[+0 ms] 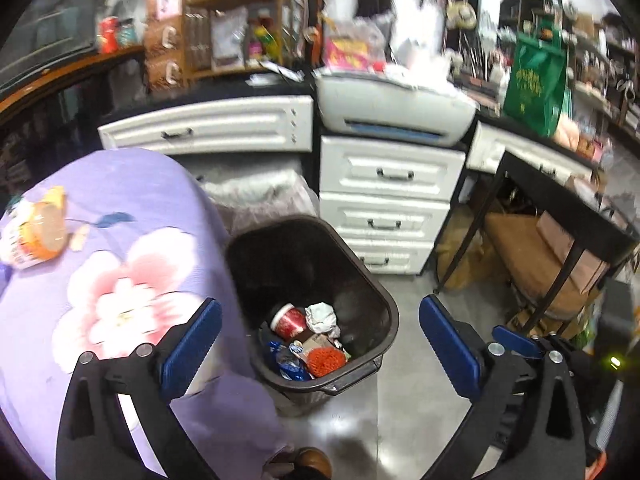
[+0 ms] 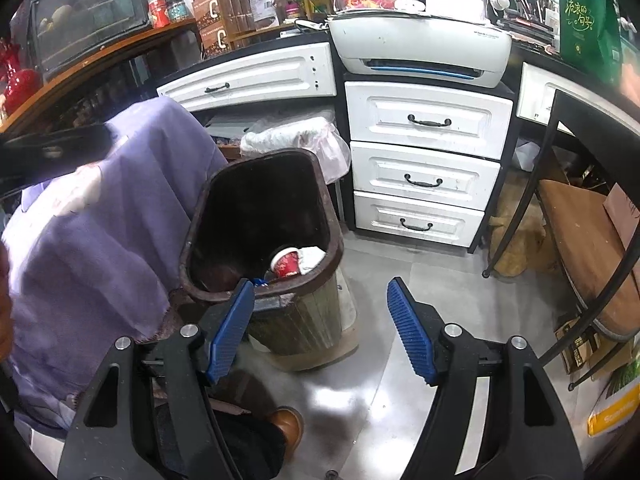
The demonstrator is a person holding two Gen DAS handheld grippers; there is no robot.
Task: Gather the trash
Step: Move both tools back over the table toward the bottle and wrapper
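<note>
The left gripper (image 1: 320,340) hung over the dark bin (image 1: 384,308) with its jaws spread wide and nothing between them — a drop looked just finished. Inside lay a red cup (image 1: 290,320), crumpled paper (image 1: 320,316) and an orange scrap (image 1: 326,360). The right gripper (image 2: 320,332) stood partly open and empty, low by the bin. At the left edge, an orange wrapper (image 1: 36,232) remained on the purple cloth (image 1: 132,200) — likely the next pickup, calling for a reach back there.

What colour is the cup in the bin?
Red with a white rim, clearest in the left wrist view: cup, bin.
</note>
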